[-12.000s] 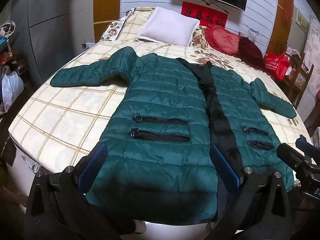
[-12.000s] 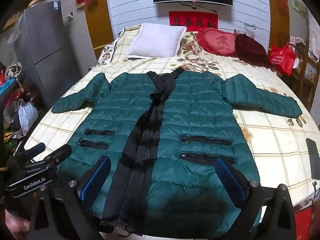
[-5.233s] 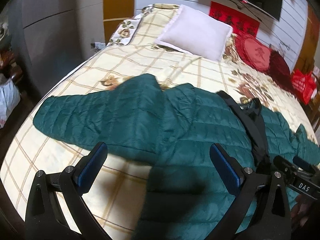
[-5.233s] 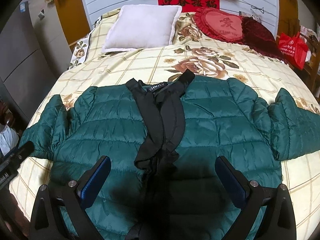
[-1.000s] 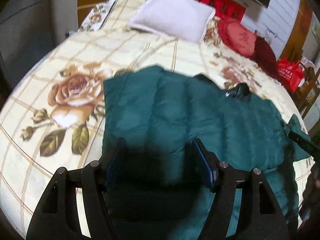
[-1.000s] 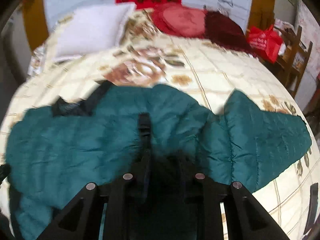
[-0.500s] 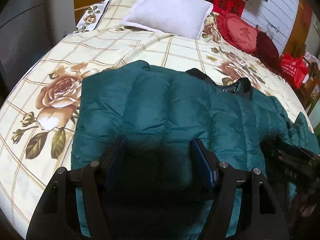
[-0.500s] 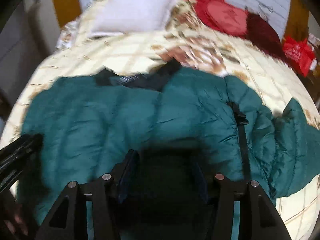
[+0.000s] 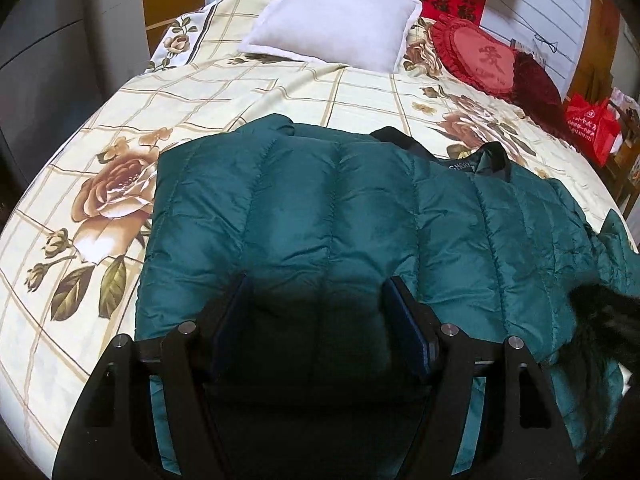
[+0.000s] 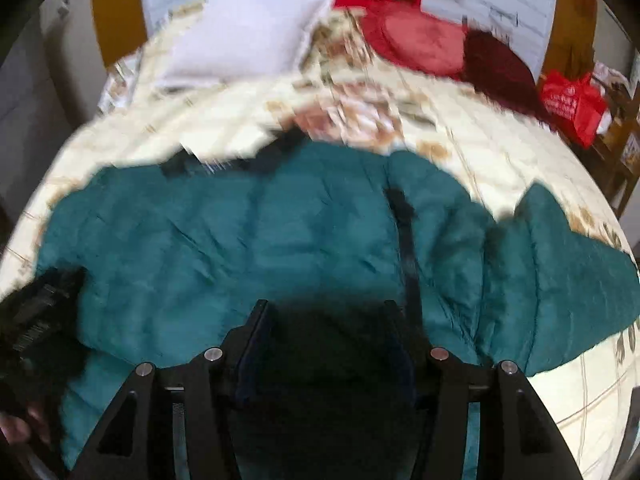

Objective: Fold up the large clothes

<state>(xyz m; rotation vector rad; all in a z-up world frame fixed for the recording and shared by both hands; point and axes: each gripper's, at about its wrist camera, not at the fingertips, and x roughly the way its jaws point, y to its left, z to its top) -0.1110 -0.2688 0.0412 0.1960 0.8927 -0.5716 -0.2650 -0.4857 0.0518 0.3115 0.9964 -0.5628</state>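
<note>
Jacket [image 9: 320, 200], dark green and quilted, lies across the near half of the flowered bed [image 9: 240, 92], with its black collar [image 9: 480, 160] turned toward the white pillow [image 9: 336, 16]. The left gripper [image 9: 320, 292] points down onto it with its jaws about half spread and opening a little; a thick, shadowed fold of the jacket fills the gap and both pads sit against it. The right gripper [image 10: 326, 312] also points down at the jacket, just left of a black strap [image 10: 408, 248], and its jaws stand a bit narrower. A dark bulge of the jacket sits between them (this view is smeared), so whether the pads pinch it or only flank it cannot be told.
</note>
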